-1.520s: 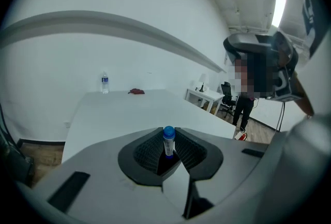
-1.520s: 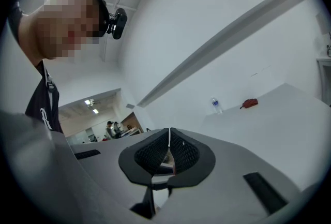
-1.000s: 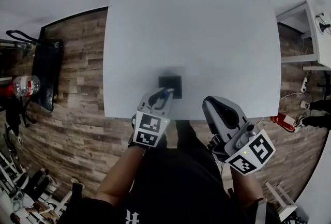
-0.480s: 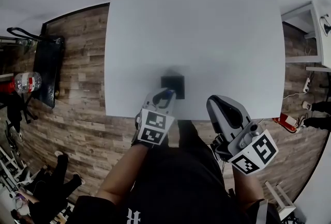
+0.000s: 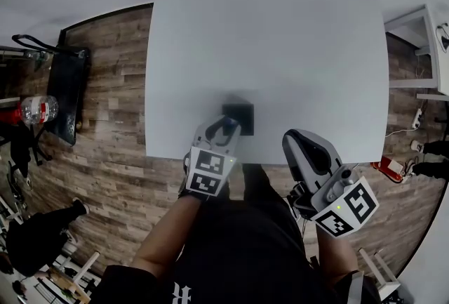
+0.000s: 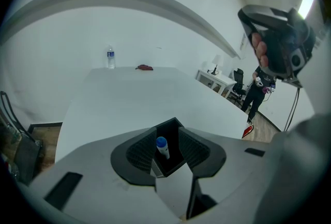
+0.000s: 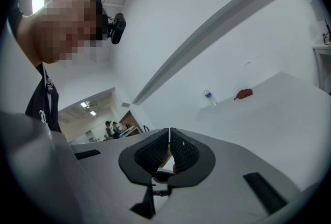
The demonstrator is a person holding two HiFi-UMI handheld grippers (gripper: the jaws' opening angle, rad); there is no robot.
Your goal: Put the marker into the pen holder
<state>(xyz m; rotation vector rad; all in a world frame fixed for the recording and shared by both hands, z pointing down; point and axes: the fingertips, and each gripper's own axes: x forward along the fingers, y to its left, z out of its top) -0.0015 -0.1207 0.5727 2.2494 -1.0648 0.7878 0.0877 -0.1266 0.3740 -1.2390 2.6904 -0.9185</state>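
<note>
The left gripper (image 6: 168,148) has its fingers (image 6: 142,150) spread wide, and they have just been opening. The ribbed black pads stand clear on either side of the marker (image 6: 162,146) and neither one presses on it. The marker is a white barrel with a rounded blue cap. It stands cap up and a little tilted inside the pen holder (image 6: 175,137), which sits right between the two pads. The holder is a square, matte black box with straight walls and an open top.

From the head view, the pen holder (image 5: 238,116) sits on the counter (image 5: 280,36) near its front edge. The left gripper (image 5: 223,128) reaches in over that edge, with its cube of black-and-white square markers (image 5: 207,173) facing up.

Over at the right gripper (image 7: 169,137), the fingers (image 7: 155,153) are pressed together with the same ribbed pads and nothing is between them. The head view shows the right gripper (image 5: 296,141) just off the counter's front edge, well to the side of the holder.

The counter is smooth, plain white and broad. At its far end stand a clear water bottle (image 6: 110,57) and a small red thing (image 6: 144,68). Wood-plank floor (image 5: 105,120) shows beside the counter, and a person (image 6: 256,96) stands in the background to the right.
</note>
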